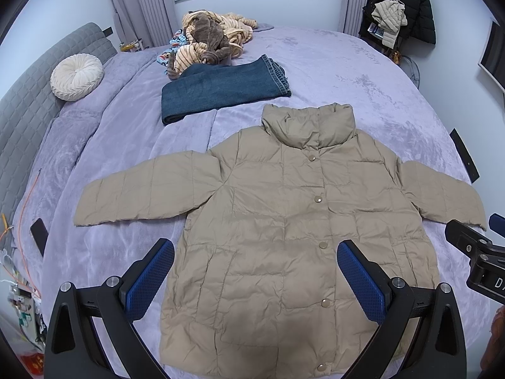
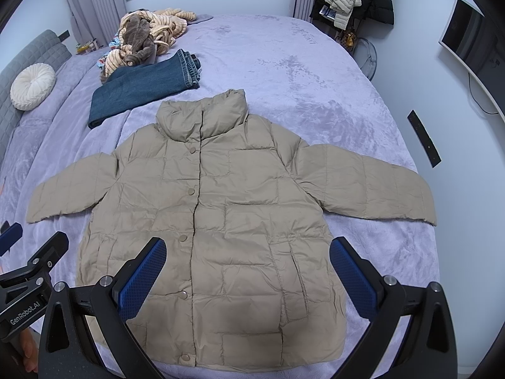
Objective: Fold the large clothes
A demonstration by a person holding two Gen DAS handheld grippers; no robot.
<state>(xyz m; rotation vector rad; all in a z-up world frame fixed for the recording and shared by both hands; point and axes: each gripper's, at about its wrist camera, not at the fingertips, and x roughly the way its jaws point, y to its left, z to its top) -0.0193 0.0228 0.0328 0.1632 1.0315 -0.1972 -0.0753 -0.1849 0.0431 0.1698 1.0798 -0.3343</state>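
A beige quilted puffer jacket (image 1: 274, 221) (image 2: 221, 218) lies flat and buttoned on the lilac bed, collar away from me, both sleeves spread sideways. My left gripper (image 1: 255, 252) hovers open above the lower front of the jacket, blue pads wide apart, holding nothing. My right gripper (image 2: 247, 249) is likewise open over the jacket's lower right half, nothing between its pads. In the left wrist view the right gripper (image 1: 473, 246) shows at the right edge, beside the right sleeve cuff. At the left edge of the right wrist view the left gripper (image 2: 28, 259) appears near the left cuff.
Folded blue jeans (image 1: 221, 91) (image 2: 142, 85) lie beyond the collar. Farther back sits a heap of striped and brown plush clothes (image 1: 211, 38) (image 2: 148, 34). A round white cushion (image 1: 76, 76) rests by the grey headboard. A dark remote (image 2: 423, 138) lies at the bed's right edge.
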